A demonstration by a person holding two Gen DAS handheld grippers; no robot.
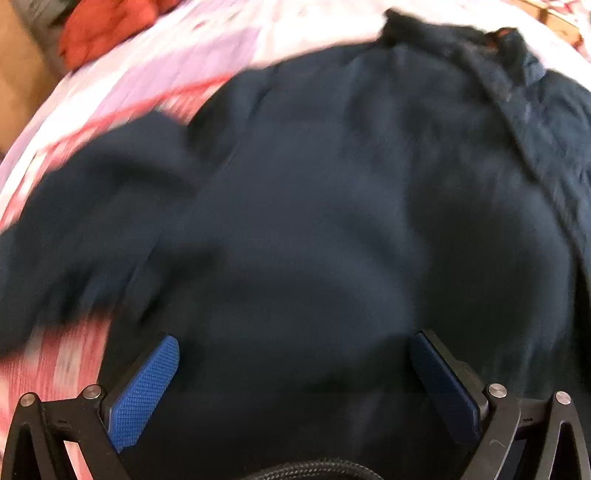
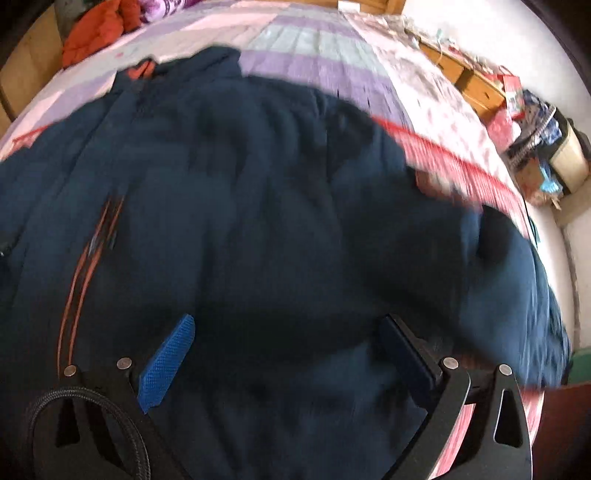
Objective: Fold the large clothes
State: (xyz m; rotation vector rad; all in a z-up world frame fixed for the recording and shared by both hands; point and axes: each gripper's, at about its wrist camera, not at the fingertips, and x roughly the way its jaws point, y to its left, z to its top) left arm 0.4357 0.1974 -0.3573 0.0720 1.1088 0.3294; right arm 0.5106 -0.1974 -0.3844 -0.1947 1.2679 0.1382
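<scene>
Left claw is hanging wide open over the navy jacket, gripping nothing; right claw is gaping just as wide, empty too. The jacket is lying spread across the patterned bed, collar at the far end. Best move, I'd judge: pinch the near hem at both corners, lifting evenly. Bare bedding is showing beyond the collar; an orange garment is sitting well apart.

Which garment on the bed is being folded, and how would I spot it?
Look at the bed with its pink and lilac patterned cover. Spread across its middle lies a large navy jacket, under both open grippers. Unlike the crumpled orange-red garment at the far corner, it is dark blue with thin orange stripes.
</scene>
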